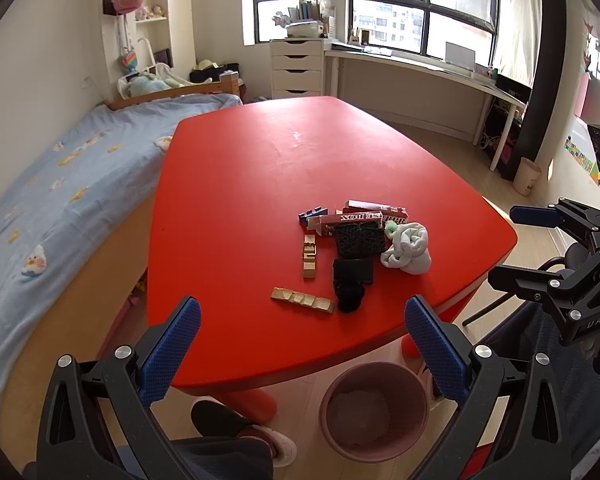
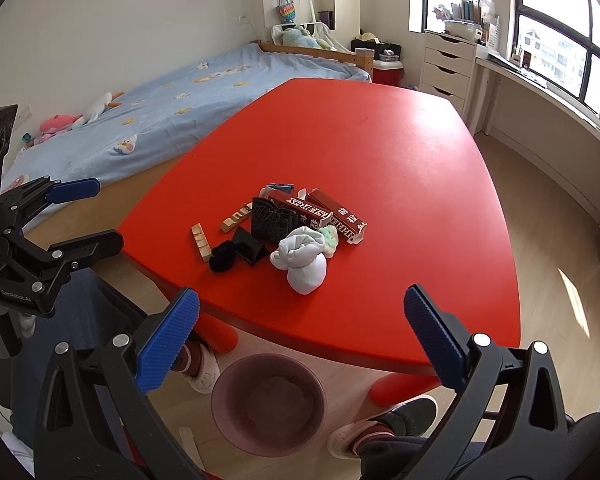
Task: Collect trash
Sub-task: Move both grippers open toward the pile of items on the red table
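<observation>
A pile of trash lies near the front of the red table (image 1: 260,168) (image 2: 400,152): dark red cartons (image 1: 354,218) (image 2: 324,210), a black mesh piece (image 1: 358,242) (image 2: 272,220), a white cloth bundle (image 1: 408,250) (image 2: 304,260), a black lump (image 1: 350,296) (image 2: 223,258), and gold-tan strips (image 1: 302,300) (image 2: 201,242). A pink bin (image 1: 374,412) (image 2: 268,404) stands on the floor below the table's front edge. My left gripper (image 1: 302,348) (image 2: 84,216) is open and empty above that edge. My right gripper (image 2: 302,344) (image 1: 520,244) is open and empty, short of the pile.
A bed with a blue cover (image 1: 60,184) (image 2: 172,96) runs along the table's left side. A white desk (image 1: 420,68) and drawer unit (image 1: 296,68) stand under the window. The person's feet (image 2: 380,428) are by the bin. A small blue piece (image 1: 312,214) lies behind the cartons.
</observation>
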### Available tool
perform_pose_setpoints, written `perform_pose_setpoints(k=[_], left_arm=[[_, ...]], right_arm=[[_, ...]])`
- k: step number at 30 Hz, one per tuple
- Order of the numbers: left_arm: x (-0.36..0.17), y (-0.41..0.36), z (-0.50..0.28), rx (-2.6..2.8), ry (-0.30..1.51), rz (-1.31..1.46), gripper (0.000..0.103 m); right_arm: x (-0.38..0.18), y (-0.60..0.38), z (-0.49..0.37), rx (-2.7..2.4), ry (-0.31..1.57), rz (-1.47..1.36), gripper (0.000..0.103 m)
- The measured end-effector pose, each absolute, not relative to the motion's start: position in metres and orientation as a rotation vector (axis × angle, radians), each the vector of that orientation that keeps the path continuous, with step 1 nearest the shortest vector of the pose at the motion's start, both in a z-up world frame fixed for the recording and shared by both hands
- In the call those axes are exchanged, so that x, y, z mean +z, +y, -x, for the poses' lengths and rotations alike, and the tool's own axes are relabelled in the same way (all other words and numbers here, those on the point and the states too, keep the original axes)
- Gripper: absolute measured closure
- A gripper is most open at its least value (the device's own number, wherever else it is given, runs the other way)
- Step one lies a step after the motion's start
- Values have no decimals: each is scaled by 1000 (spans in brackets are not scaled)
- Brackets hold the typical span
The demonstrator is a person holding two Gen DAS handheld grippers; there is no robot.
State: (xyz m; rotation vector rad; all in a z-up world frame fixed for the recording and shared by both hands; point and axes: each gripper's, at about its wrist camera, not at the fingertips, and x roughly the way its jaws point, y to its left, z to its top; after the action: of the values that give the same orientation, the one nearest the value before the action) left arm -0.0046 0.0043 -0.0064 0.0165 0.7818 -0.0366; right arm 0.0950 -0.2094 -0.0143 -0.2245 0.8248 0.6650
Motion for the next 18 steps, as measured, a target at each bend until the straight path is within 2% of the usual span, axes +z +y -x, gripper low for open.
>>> perform_pose_setpoints(k=[18], left_arm=[[-9,5,2,-43,791,-13,5]], right_arm=[[-14,-208,-95,671,827,229,3]])
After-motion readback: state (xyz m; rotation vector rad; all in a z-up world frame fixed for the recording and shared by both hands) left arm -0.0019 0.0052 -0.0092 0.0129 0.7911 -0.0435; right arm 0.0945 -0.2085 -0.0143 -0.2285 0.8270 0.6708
